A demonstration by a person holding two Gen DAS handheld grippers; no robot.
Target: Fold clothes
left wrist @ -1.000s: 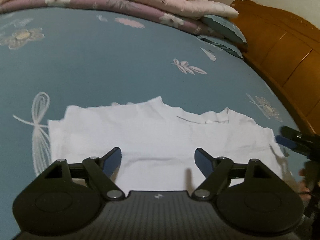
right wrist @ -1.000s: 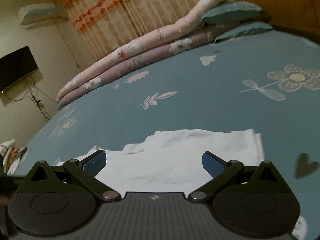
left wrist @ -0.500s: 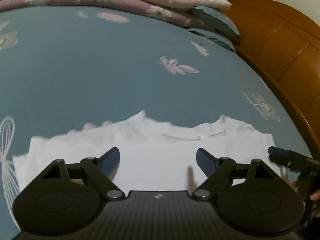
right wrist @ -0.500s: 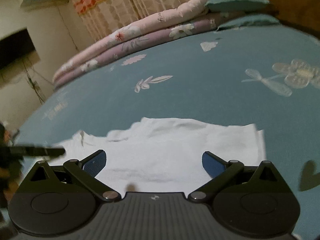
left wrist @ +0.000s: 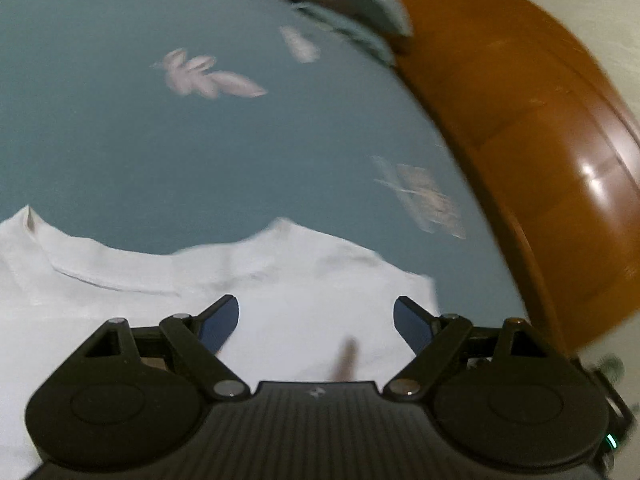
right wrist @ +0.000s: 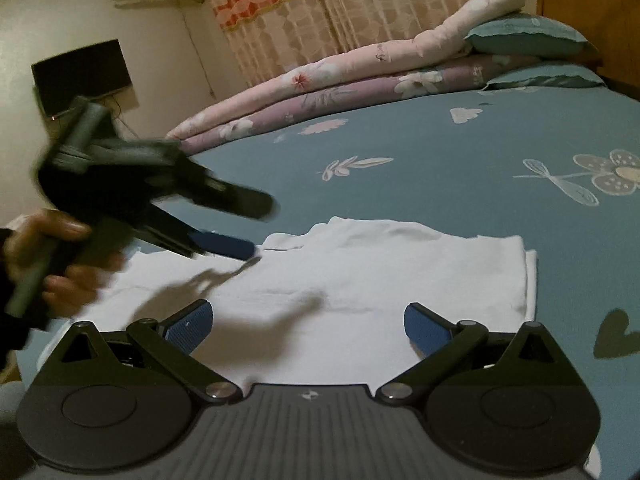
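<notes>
White shirt lay folded flat on blue bed, collar away, left gripper and right gripper fingers spread wide, empty.

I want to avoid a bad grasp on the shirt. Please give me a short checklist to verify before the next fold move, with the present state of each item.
1. Left tongs open and empty: ok, fingers spread, nothing between them.
2. Right tongs open and empty: ok.
3. White shirt lies flat on the blue bedsheet: ok, with only small wrinkles.
4. Left tongs positioned at the collar edge: ok, one blue fingertip is close to it in the right wrist view; contact cannot tell.
5. Right side edge of the shirt aligned: not ok, a lower layer peeks out.
6. Left wrist view sharp enough: not ok, it is motion-blurred.
</notes>
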